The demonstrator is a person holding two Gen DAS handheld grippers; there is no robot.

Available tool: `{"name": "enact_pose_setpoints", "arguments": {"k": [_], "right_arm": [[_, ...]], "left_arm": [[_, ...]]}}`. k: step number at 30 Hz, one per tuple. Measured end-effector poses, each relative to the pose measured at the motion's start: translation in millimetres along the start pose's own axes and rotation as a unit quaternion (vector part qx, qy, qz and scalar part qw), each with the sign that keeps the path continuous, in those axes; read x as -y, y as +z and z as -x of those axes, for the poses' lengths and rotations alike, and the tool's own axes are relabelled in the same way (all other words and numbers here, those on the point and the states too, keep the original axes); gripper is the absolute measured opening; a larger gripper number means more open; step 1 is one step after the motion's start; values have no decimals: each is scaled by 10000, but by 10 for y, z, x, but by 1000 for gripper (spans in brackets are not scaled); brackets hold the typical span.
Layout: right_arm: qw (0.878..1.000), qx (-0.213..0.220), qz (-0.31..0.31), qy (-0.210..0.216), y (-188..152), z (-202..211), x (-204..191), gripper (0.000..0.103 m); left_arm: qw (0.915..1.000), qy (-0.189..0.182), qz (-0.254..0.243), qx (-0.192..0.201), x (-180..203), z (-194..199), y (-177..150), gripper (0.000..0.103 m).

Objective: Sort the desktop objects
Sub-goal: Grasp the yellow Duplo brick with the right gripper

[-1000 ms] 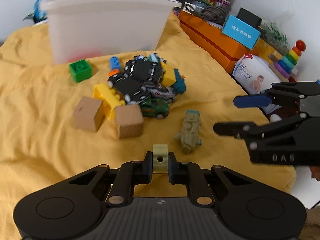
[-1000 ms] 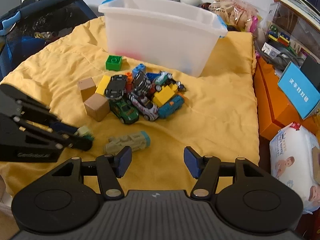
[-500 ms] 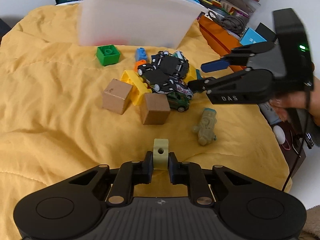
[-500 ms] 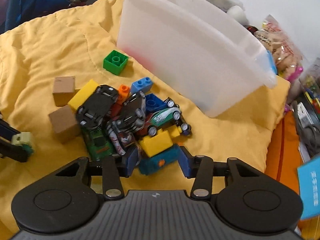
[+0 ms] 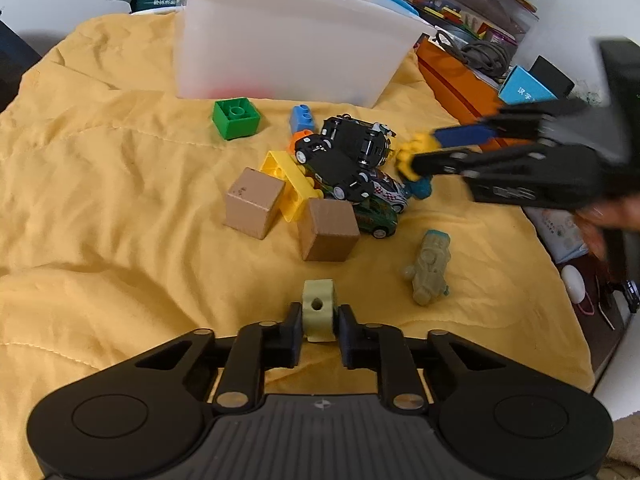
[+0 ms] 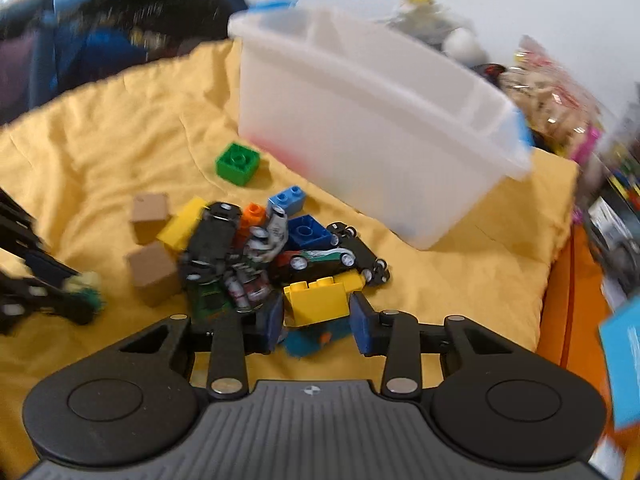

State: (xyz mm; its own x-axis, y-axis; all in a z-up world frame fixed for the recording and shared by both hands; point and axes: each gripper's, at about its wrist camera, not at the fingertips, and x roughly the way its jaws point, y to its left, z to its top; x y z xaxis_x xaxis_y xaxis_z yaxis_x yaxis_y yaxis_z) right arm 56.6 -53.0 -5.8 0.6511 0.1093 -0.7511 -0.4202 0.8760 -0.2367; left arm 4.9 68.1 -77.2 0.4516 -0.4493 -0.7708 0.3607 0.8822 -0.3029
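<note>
Standing at the far side of the yellow blanket (image 5: 100, 184), the translucent white bin (image 5: 288, 40) serves as the landmark; through its wall only a faint reddish blur shows near the bottom, and what lies inside cannot be made out. Just in front of the bin sits a green brick (image 5: 236, 118), and a little nearer than that lies the toy pile (image 5: 348, 160): black cars stacked on smaller cars, a light blue brick (image 5: 302, 116), a long yellow brick (image 5: 292, 182) and two wooden cubes (image 5: 254, 202) on the side of the pile away from the bin. An olive toy vehicle (image 5: 430, 268) lies alone, farther from the bin than the pile.

The left gripper (image 5: 318, 330) is clamped on a small pale green piece (image 5: 318, 306) with a hole through it, held over the blanket well apart from the bin. The right gripper (image 6: 318, 320) reaches into the pile's edge farthest from the bin, its blue pads on either side of a yellow block (image 6: 316, 298); whether they already press it cannot be told. A teal toy (image 6: 308, 340) lies just beneath that block.
</note>
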Motion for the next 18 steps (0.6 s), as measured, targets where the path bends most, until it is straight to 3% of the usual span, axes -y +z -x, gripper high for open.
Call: {"name": "enact_pose_setpoints", "arguments": {"k": [4,7,11,15,18], "right_arm": [[9967,-72,-785,171,-292,230,-20,40],[9946,-131,-1015,170,-502,280,-43,40],[9924,-434,-1092,354,-737,250,-43,38],[9935,-540,-884,467,-812,294,-42,38],[9940,-426,-828,569,-823,364,-11,44]], "left_arm": [[9984,-455,319,-119,-7,-7,25,17],[9975,-618,278,-202,55,-26,15,17],[9980,-444,337,-309,86,-63,-17,18],[9994,94,237,-221,122,66,-49,35],[9991,384,85,-131,216,163,-80,38]]}}
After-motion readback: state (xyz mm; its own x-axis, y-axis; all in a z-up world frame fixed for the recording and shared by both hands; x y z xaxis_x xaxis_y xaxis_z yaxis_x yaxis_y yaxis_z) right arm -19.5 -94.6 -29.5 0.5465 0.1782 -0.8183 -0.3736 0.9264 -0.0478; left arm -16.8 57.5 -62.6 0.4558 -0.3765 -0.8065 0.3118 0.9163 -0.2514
